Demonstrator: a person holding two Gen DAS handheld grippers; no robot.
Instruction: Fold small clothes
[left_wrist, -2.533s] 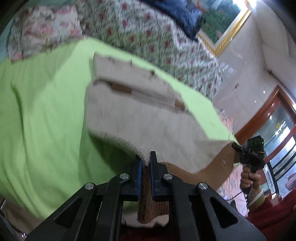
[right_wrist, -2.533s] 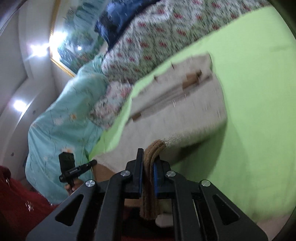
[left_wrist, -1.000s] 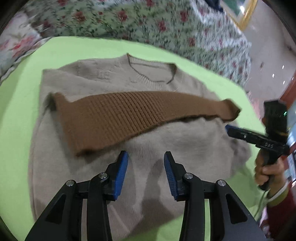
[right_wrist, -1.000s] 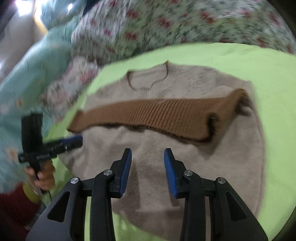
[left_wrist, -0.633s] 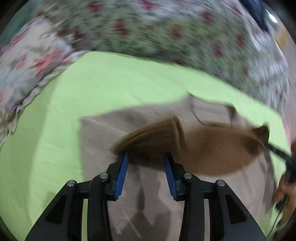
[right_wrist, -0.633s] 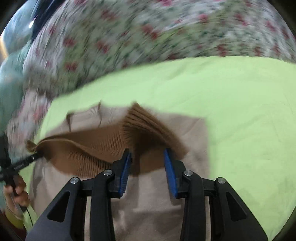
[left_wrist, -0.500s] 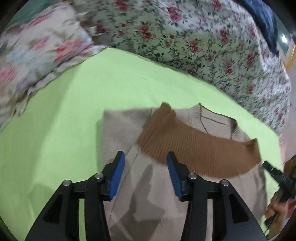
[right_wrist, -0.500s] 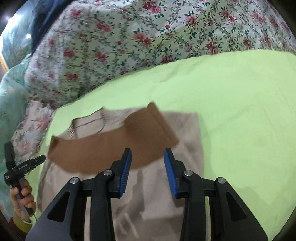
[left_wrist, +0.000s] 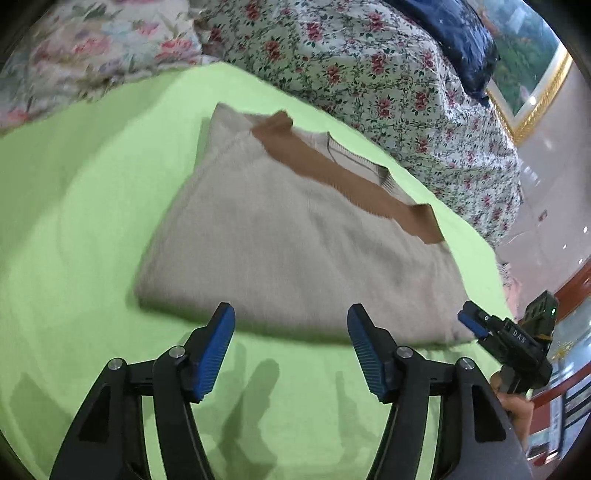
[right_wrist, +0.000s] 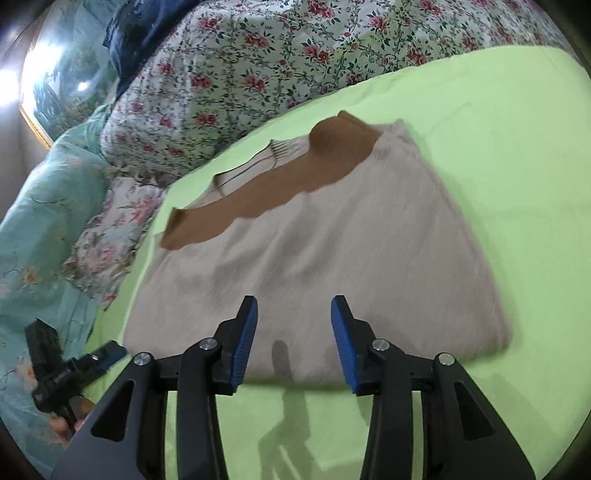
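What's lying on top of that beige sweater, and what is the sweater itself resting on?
A brown ribbed band lies across the beige sweater just below its neckline. The sweater rests on a lime-green sheet. Whatever is folded beneath the sweater's top layer is covered.

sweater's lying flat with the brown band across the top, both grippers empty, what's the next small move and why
Probably bring both grippers down to the near folded edge of the beige sweater and pinch it. The left gripper and right gripper hang empty just short of that edge, jaws opening, and the brown band is already folded across.
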